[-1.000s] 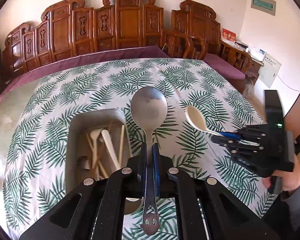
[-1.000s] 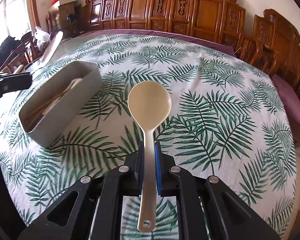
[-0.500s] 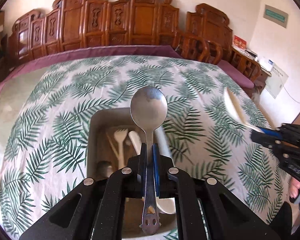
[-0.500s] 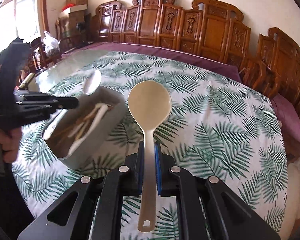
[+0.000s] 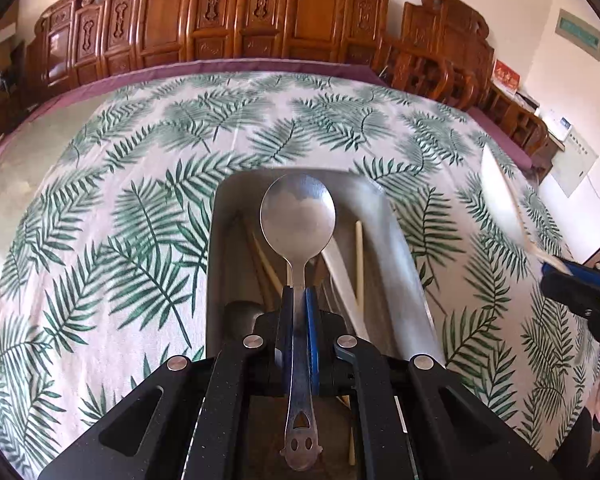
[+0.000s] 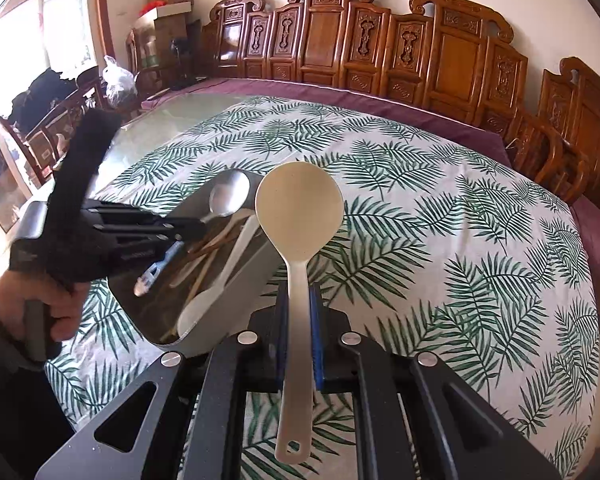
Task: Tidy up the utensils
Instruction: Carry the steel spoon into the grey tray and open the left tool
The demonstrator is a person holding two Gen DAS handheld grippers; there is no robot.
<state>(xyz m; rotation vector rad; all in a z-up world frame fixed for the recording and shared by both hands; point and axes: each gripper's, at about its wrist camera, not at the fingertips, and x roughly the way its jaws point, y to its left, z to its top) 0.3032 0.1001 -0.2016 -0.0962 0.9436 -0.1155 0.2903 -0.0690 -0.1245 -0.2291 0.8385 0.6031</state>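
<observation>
now over the grey bin (image 5: 404, 240), left gripper (image 5: 299, 300) clamped on metal spoon (image 5: 298, 216); right gripper (image 6: 299, 300) pinching cream spoon (image 6: 299, 204) beside bin; risks collision, early drop.

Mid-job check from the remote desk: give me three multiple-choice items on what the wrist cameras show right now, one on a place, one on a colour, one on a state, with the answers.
1. Where is the metal spoon held by the left tool?
A. Over the grey bin
B. Flat on the tablecloth
C. On a chair

2. What colour is the spoon in the right tool?
A. Red
B. Cream
C. Black

3. What state is the right tool in?
A. Open and empty
B. Shut on the cream spoon
C. Lying in the bin

Answers:
1 A: in the left wrist view the spoon's bowl sits directly above the bin's interior.
2 B: the broad bowl and handle look pale cream in the right wrist view.
3 B: both pads press on the handle, and the spoon is off the table.
</observation>
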